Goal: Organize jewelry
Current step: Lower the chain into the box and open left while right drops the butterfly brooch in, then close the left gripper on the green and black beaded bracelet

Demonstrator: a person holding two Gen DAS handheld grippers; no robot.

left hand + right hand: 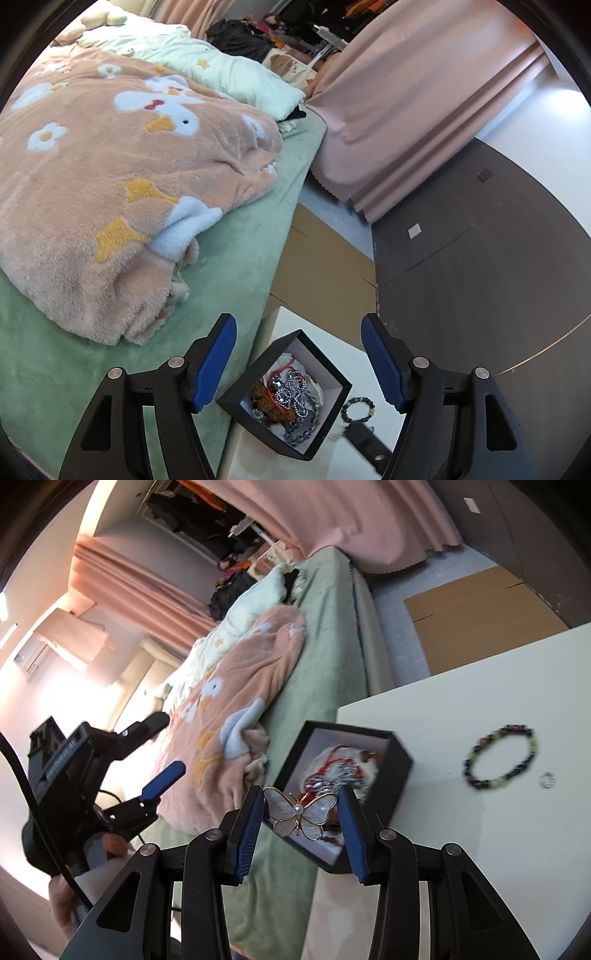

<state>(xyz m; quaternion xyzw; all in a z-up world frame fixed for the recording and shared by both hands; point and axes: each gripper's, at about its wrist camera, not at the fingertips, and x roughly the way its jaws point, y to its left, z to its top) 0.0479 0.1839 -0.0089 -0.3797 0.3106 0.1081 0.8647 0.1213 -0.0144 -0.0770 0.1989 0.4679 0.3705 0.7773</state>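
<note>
The right tongs (301, 814) gripped a butterfly brooch (301, 818) by its pearly wings, one blue pad on each side, and held it above the near corner of the black box (400, 764). That box sat at the edge of the white bench (461, 849), right beside the bed (325, 686), and held a tangle of beaded pieces (silver, red and dark green among them). A beaded bracelet (500, 757) lay on the bench apart from the box, with a small ring (546, 780) just beside it. The left tongs (299, 365) stood wide apart, holding nothing, above the box (284, 397). A peach blanket (110, 192) with ducks lay bunched on the bed.
</note>
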